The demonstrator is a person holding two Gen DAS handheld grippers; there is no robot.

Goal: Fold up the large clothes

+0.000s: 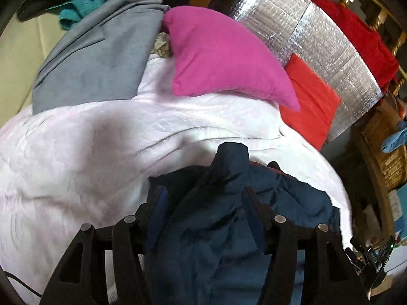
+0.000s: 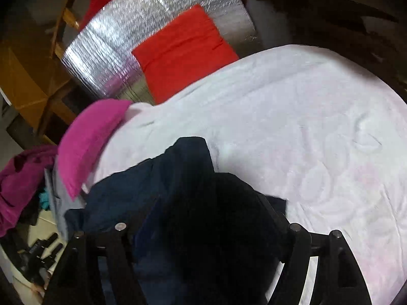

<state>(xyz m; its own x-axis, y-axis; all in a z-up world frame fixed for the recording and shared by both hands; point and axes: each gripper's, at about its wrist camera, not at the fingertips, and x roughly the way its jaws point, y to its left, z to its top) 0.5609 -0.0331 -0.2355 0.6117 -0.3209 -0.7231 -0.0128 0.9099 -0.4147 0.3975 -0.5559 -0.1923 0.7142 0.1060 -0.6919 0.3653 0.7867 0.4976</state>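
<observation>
Claws: I see left claw and right claw each clamped on the garment, above the bed.
Left view only: basket.

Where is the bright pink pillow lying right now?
The bright pink pillow lies at the far edge of the white quilted bedspread, between a grey folded garment and a flat red cushion, in the left wrist view.

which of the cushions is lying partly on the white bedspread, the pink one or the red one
The pink cushion: its lower edge overlaps the white bedspread. The red cushion leans on the silver foil panel beyond it.
</observation>
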